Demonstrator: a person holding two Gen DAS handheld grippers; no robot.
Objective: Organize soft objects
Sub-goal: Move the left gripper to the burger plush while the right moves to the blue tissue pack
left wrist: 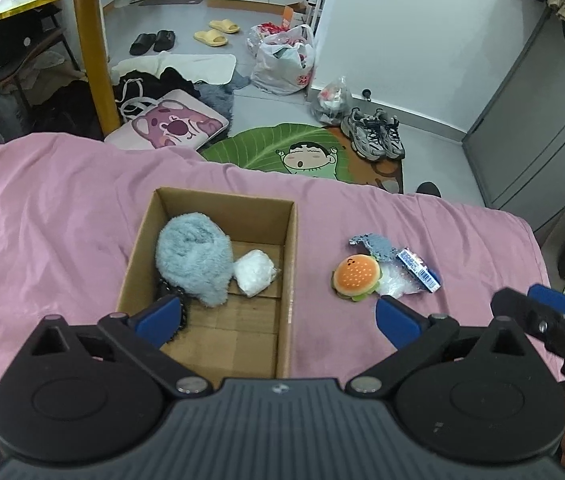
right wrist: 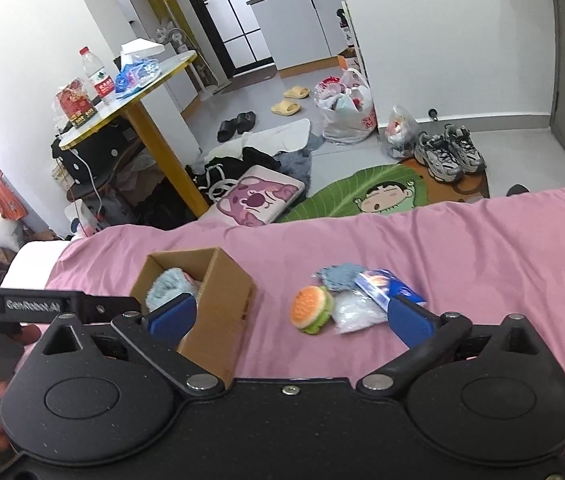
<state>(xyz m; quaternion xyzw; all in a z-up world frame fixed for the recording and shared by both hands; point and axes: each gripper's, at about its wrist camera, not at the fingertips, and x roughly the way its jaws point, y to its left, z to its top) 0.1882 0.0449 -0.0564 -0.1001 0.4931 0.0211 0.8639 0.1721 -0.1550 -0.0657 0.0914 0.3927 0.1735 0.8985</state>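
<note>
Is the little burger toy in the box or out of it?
Out. The burger toy lies on the pink blanket, beside the cardboard box and apart from it.

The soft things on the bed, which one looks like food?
The burger plush, orange bun with green edge, lying outside the cardboard box. The others are plain.

Even, soft indoor light, bright on the white walls; shadows faint. Fisheye bending curves walls toward 3 and 9 o'clock. Slight blur throughout.
</note>
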